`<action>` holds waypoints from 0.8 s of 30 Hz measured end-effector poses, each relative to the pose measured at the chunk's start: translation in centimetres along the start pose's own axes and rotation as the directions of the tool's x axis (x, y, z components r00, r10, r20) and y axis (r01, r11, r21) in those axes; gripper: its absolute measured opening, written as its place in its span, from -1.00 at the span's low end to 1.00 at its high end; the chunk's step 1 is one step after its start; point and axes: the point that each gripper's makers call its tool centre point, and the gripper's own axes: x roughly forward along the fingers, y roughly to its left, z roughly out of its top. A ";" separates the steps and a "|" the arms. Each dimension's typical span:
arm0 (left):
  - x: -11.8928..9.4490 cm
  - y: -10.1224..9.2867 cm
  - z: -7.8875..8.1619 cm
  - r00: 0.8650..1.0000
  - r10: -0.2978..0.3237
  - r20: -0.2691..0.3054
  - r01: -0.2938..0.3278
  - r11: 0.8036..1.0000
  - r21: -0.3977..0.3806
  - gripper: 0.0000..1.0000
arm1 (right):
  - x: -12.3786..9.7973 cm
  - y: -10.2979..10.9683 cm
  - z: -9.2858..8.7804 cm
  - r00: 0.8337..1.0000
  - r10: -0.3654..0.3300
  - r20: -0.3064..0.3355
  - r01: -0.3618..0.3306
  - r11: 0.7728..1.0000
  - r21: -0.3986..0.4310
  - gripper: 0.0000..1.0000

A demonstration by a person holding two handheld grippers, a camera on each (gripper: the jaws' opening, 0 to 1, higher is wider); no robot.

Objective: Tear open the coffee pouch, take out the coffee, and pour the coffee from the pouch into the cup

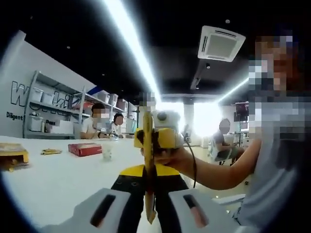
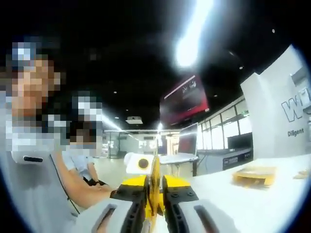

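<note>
I'm pinching the yellow coffee pouch (image 1: 148, 160) edge-on with both my left gripper (image 1: 149, 206) and right gripper (image 2: 154, 206), fingers pressed on it, holding it above the white worktop (image 1: 53, 179); a small cup (image 1: 107, 153) is standing mid-worktop.

1. White table (image 1: 53, 184): wide bare stretch near the left gripper (image 1: 149, 208), room to pass.
2. Far across that stretch: red box (image 1: 84, 149), small white cup (image 1: 107, 153), yellow box (image 1: 12, 155) at the edge, all well apart.
3. Straight ahead blocked: yellow pouch (image 1: 148, 165) edge-on between jaws, right gripper (image 1: 158, 138) facing, w/ person's hand (image 1: 175, 158) and arm beside it.
4. Right gripper view: table (image 2: 252, 204) bare up to the yellow box.
</note>
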 end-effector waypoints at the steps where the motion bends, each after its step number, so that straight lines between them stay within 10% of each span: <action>1: 0.1 0.2 0.0 1.000 -0.001 0.001 0.001 1.000 0.000 -0.84 | 0.0 -0.1 0.1 1.000 -0.004 0.007 0.004 1.000 -0.004 -0.65; 14: 0.8 -0.7 -1.3 1.000 -0.011 -0.022 0.010 1.000 -0.016 -0.41 | -0.3 -0.6 -0.2 0.999 -0.032 -0.018 0.032 0.999 0.012 -0.94; 24: 0.0 -0.5 -1.5 0.999 0.019 -0.042 -0.018 1.000 0.023 -0.82 | -1.3 -2.4 -0.4 1.000 -0.019 -0.013 0.018 0.999 -0.029 -0.88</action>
